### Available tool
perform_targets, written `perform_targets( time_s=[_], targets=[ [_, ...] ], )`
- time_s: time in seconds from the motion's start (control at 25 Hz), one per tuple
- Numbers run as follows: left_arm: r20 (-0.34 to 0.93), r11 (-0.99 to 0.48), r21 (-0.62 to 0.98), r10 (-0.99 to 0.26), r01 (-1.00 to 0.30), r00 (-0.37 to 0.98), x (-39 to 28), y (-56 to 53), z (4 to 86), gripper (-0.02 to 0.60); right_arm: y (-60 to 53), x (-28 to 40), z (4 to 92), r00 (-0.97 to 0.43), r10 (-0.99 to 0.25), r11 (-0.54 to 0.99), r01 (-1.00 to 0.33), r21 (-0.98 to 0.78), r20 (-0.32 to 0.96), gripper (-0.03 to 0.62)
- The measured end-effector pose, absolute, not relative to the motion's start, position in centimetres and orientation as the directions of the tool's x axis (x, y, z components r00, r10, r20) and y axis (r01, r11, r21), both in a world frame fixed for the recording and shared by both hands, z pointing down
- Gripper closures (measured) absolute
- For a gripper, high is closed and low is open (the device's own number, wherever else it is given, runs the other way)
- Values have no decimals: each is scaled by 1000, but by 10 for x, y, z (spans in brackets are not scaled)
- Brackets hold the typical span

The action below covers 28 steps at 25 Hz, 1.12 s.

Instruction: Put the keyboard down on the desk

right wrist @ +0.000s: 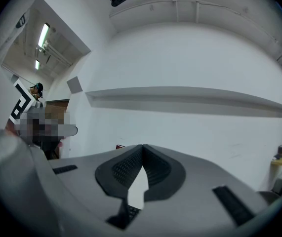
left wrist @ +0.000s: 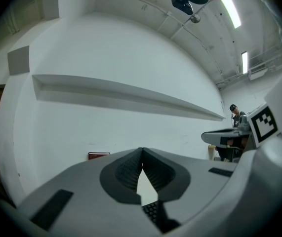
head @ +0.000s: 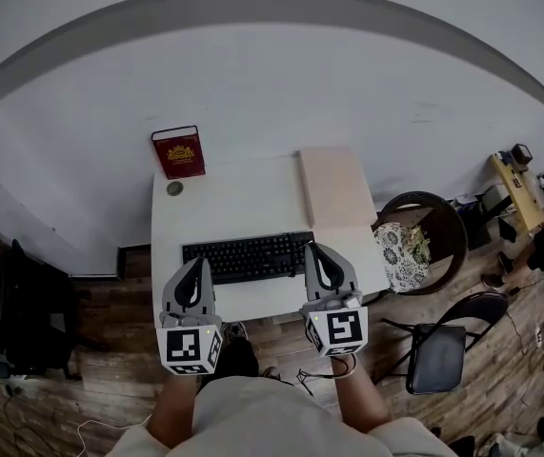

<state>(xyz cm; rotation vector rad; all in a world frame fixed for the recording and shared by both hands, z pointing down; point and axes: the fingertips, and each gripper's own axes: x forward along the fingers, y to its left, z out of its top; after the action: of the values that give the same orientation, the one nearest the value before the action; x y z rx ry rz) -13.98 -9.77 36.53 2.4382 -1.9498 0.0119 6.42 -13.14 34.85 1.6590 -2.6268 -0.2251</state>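
Note:
A black keyboard [head: 248, 256] lies flat on the small white desk [head: 243, 198], close to its front edge. My left gripper [head: 195, 263] points level over the keyboard's left end, shut, tips together with nothing between them. My right gripper [head: 312, 248] is at the keyboard's right end, also shut and empty. In the left gripper view the left gripper [left wrist: 141, 152] has its pads meeting at the tip, and keyboard keys [left wrist: 153, 211] show below the gap. The right gripper view shows the right gripper [right wrist: 142, 148] the same way, above the keys [right wrist: 131, 213].
A red book [head: 178, 151] leans at the desk's back left against the white wall, with a small round object [head: 174, 188] in front of it. A beige board [head: 335, 188] covers the desk's right side. A round chair [head: 414, 241] and a black folding chair [head: 438, 355] stand to the right.

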Motion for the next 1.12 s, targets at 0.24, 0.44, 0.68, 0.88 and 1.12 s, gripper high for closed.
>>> perform_targets(
  time_s=[0.24,0.44,0.68,0.88,1.12],
  targets=[
    [20,-220,10,-975,-975,220,-143,-96,365,572,-130,64,351,-426,-903,418,-900,125,-50,590],
    [19,-222,3,-975,-975,222,-143,-94,364,572,-128,67,351,-424,-904,416,-901,123,-47,591],
    [22,-223,-2,-975,-975,223,-143,-87,363,572,-120,71,349,-406,-913,397,-907,139,-42,591],
    [33,-226,11,-973,-974,227,-141,-81,368,572,-115,73,351,-406,-913,397,-906,148,-30,591],
    [29,-233,18,-972,-972,233,-134,-78,368,572,-110,80,354,-401,-916,393,-907,155,-23,591]
  ],
)
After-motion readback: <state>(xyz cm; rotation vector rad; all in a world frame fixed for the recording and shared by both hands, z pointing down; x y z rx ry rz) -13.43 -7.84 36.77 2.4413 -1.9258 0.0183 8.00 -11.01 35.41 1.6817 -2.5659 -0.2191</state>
